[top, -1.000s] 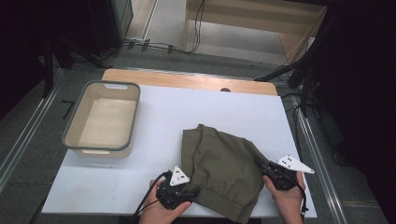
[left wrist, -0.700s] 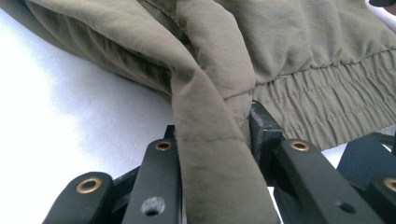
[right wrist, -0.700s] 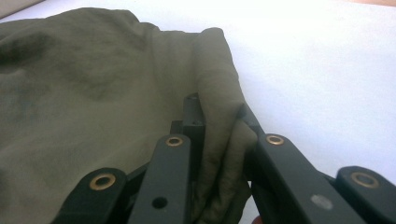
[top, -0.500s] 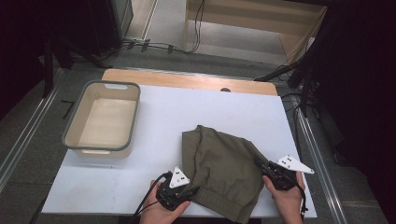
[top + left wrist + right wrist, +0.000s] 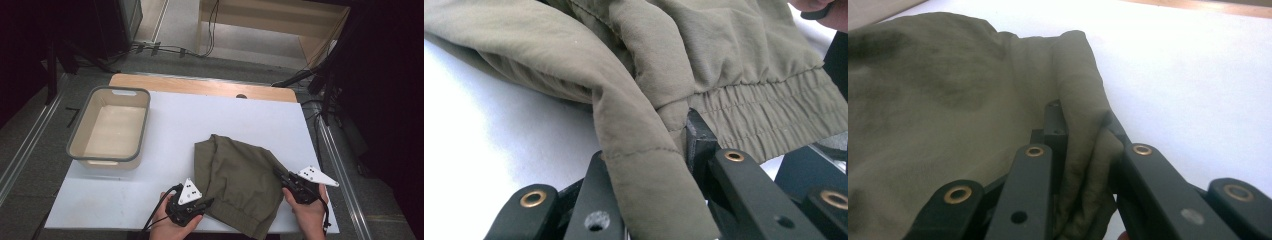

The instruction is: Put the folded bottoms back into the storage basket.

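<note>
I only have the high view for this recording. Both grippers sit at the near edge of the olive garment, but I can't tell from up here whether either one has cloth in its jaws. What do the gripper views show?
Observer: In the left gripper view, the left gripper has a folded edge of the olive garment pinched between its jaws, which have just been closing.
Operator: And the right one?
Observer: In the right gripper view, the right gripper is shut on a rolled fold of the same cloth.
Operator: Which part of the garment is near the left gripper?
Observer: An elastic gathered band lies just beside its jaws, flat on the white table.
</note>
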The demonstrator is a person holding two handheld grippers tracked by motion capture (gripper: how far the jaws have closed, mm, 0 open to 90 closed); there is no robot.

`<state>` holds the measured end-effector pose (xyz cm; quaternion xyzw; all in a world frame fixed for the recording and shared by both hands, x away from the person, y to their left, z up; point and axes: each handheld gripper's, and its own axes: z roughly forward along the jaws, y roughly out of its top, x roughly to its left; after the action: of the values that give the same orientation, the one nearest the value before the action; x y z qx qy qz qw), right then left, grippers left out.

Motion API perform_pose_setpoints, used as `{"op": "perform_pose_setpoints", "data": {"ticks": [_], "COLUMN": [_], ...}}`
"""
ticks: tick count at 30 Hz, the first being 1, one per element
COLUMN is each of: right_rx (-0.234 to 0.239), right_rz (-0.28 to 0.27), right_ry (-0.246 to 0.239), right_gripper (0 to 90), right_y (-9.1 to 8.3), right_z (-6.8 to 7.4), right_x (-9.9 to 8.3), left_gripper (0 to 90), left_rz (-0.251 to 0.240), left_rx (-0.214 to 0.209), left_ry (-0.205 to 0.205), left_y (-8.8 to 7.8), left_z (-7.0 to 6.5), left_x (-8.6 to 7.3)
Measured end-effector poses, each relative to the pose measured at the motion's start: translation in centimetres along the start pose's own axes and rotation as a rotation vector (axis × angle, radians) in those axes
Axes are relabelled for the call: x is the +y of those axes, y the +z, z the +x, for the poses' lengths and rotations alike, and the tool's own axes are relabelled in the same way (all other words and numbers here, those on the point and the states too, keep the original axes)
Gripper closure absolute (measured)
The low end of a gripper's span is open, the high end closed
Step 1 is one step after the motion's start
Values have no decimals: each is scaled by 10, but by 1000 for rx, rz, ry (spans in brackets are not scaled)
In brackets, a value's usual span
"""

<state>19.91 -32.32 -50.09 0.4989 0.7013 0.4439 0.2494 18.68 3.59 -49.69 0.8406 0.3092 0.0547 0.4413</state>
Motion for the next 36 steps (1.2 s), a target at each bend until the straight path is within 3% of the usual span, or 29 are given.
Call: {"op": "perform_pose_setpoints", "data": {"ticks": [15,26,31,36], "right_rx": [4,9,13,20], "right_rz": [-45,-79,-85,-85], "right_ry": [7,-8,-19,-26], "right_gripper": [782,782,782,782], "right_y": [-2,2,7,12], "right_z": [2,9,12,15], "right_x": [20,47,57,65], "left_gripper": [744,745,745,745], "left_rz": [-73,-125,-143,-155], "left_rx": [7,33,15,23], "left_ry": [14,16,-3,0], "left_y": [-13,-27,-34,-39], "left_z": [0,8,13,15], "left_x": [12,23,27,31]}}
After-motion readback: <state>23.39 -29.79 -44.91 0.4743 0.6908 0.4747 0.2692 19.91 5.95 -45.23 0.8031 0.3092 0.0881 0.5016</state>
